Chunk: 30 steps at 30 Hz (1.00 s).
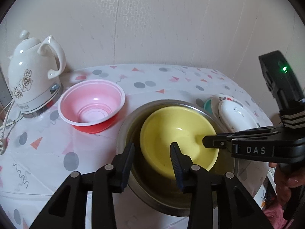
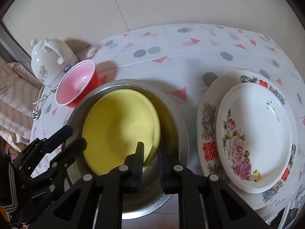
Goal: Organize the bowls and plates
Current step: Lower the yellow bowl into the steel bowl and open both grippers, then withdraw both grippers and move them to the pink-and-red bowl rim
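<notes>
A yellow bowl [image 1: 177, 133] sits tilted inside a larger steel bowl [image 1: 129, 120]; both also show in the right wrist view, the yellow bowl [image 2: 118, 126] inside the steel bowl [image 2: 175, 118]. My right gripper [image 2: 150, 152] straddles the yellow bowl's near rim with its jaws narrowly apart; whether it grips is unclear. In the left wrist view the right gripper [image 1: 207, 141] reaches in from the right. My left gripper [image 1: 152, 148] is open, straddling the steel bowl's left rim. A red bowl with pink inside [image 1: 91, 105] stands to the left. Two stacked floral plates [image 2: 255, 137] lie to the right.
A white ceramic kettle [image 1: 32, 76] with a cord stands at the table's back left. A green item [image 1: 207, 105] peeks out behind the plates. The table has a patterned plastic cloth [image 2: 181, 47], with its edges close at left and front.
</notes>
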{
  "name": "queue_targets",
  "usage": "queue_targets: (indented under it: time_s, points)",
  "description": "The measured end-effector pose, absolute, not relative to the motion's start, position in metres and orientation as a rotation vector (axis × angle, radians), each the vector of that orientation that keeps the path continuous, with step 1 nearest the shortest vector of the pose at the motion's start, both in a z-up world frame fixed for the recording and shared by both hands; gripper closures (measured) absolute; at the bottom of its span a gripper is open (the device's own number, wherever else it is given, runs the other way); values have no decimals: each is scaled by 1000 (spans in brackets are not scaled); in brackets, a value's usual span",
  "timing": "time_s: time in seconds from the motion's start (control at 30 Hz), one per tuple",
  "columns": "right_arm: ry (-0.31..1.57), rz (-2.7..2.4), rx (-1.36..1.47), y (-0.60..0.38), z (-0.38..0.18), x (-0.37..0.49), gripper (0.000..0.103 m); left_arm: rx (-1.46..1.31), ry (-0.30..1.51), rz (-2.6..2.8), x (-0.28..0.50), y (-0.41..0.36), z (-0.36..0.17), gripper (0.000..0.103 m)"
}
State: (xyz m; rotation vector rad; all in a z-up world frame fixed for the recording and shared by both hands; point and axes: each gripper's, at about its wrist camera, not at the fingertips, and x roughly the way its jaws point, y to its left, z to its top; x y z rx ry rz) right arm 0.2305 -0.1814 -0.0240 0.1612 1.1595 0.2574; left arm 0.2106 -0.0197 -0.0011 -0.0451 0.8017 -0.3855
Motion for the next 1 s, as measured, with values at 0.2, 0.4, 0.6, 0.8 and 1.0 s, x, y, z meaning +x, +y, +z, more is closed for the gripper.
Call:
queue_targets:
  time_s: [0.2,0.4,0.6,0.8,1.0]
  points:
    - [1165,257,123,-176,-24,228,85,-77,790,-385,207,-13,4,57]
    - [1156,257,107,-173,-21,221,79,-129,764,-402,205,-3,11,56]
    - [1075,225,63,-177,-6,210,71,-173,761,-382,204,11,13,47]
    - [978,282,150,-189,2,202,71,-287,789,-349,207,41,7,29]
    - [926,274,176,-189,5,201,71,-369,788,-266,208,69,1,9]
